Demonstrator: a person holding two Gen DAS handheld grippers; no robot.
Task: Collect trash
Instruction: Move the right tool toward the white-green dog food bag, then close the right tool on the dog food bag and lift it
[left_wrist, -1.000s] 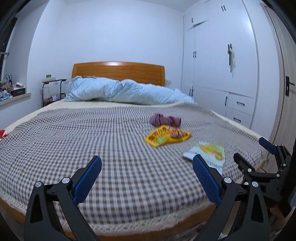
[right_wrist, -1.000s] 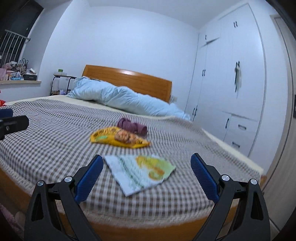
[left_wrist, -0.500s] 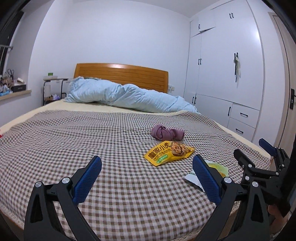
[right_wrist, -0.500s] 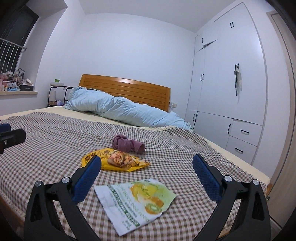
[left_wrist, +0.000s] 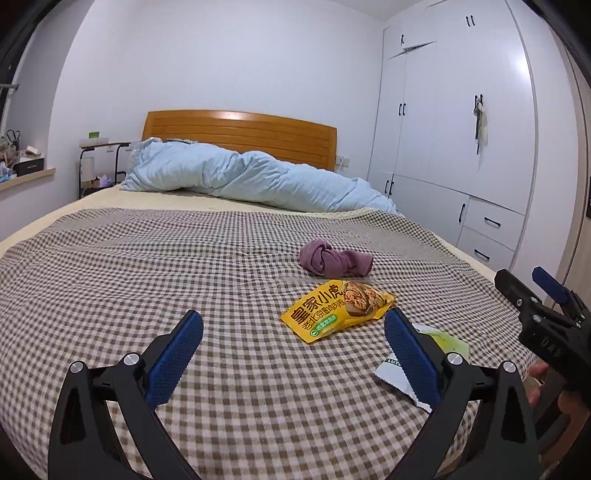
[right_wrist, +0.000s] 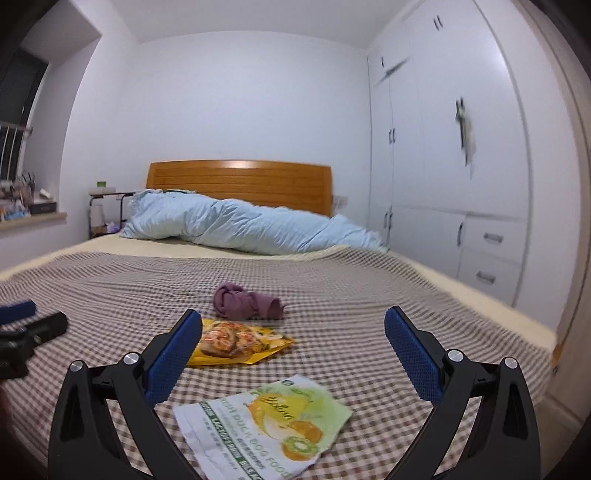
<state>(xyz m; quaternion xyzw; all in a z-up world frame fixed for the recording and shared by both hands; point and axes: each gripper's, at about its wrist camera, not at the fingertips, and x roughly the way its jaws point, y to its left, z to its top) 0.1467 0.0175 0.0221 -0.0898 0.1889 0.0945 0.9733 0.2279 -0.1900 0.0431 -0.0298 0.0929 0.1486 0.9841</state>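
A yellow snack wrapper (left_wrist: 338, 309) lies on the checked bedspread (left_wrist: 147, 266), just ahead of my left gripper (left_wrist: 293, 343), which is open and empty. A white and green dog-food wrapper (right_wrist: 269, 421) lies flat near the bed's foot, directly between the fingers of my right gripper (right_wrist: 293, 345), which is open and empty above it. The yellow wrapper also shows in the right wrist view (right_wrist: 240, 341), partly behind my left finger. The white wrapper (left_wrist: 439, 341) is partly hidden by a finger in the left wrist view. My right gripper (left_wrist: 532, 295) shows at the right edge there.
A rolled purple cloth (left_wrist: 334, 261) lies beyond the yellow wrapper. A light blue duvet (left_wrist: 240, 177) is heaped by the wooden headboard (left_wrist: 240, 131). White wardrobes and drawers (left_wrist: 461, 155) line the right wall. A small rack (left_wrist: 99, 162) and a cluttered sill stand at left.
Both grippers have moved forward and lower over the bed's foot. The wrappers now sit closer, with the white one between my right fingers. Both stayed open.
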